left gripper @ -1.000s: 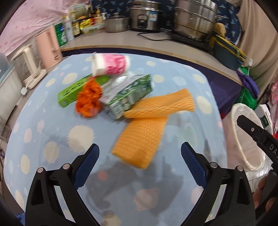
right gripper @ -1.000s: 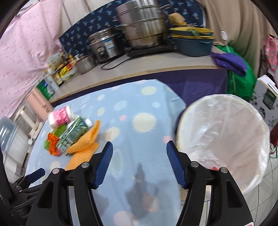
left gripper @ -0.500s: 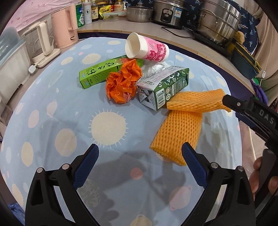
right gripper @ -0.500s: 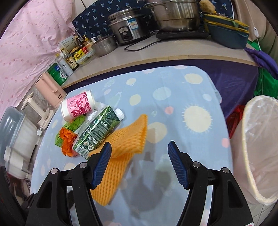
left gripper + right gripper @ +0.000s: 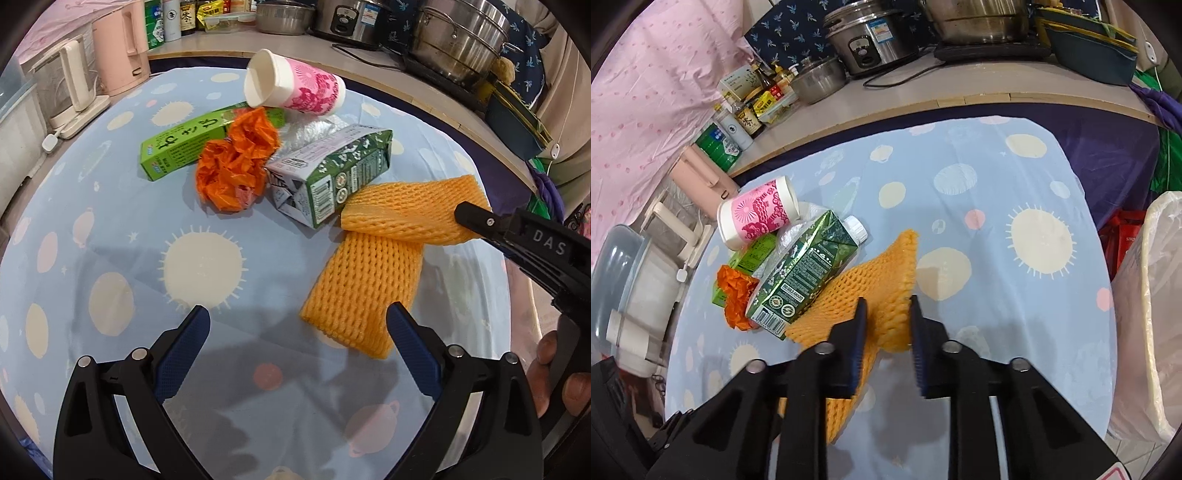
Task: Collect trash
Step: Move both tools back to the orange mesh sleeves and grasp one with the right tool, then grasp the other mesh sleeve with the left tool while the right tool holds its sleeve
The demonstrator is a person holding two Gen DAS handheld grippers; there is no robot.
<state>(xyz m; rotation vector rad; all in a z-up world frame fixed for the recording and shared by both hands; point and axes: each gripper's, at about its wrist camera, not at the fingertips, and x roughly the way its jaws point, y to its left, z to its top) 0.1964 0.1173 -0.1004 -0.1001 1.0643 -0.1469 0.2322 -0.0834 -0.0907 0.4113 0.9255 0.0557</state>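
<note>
Trash lies on a blue dotted tablecloth (image 5: 110, 229): a pink paper cup (image 5: 295, 86) on its side, a long green box (image 5: 184, 144), crumpled orange plastic (image 5: 234, 168), a green carton (image 5: 332, 173) and two orange foam nets. My right gripper (image 5: 886, 317) has its jaws closing around the end of the upper foam net (image 5: 882, 284), which also shows in the left wrist view (image 5: 406, 214). The lower foam net (image 5: 364, 288) lies just ahead of my left gripper (image 5: 297, 332), which is open and empty above the cloth.
A white-lined trash bin (image 5: 1156, 314) stands off the table's right edge. A counter behind holds a rice cooker (image 5: 871, 40), pots (image 5: 458, 37) and bottles (image 5: 738, 122). A pink kettle (image 5: 118, 48) and white appliance (image 5: 70, 85) stand at the left.
My right gripper moved from over the bin to the foam net and narrowed its jaws around it. My left gripper moved closer to the trash pile and stayed open.
</note>
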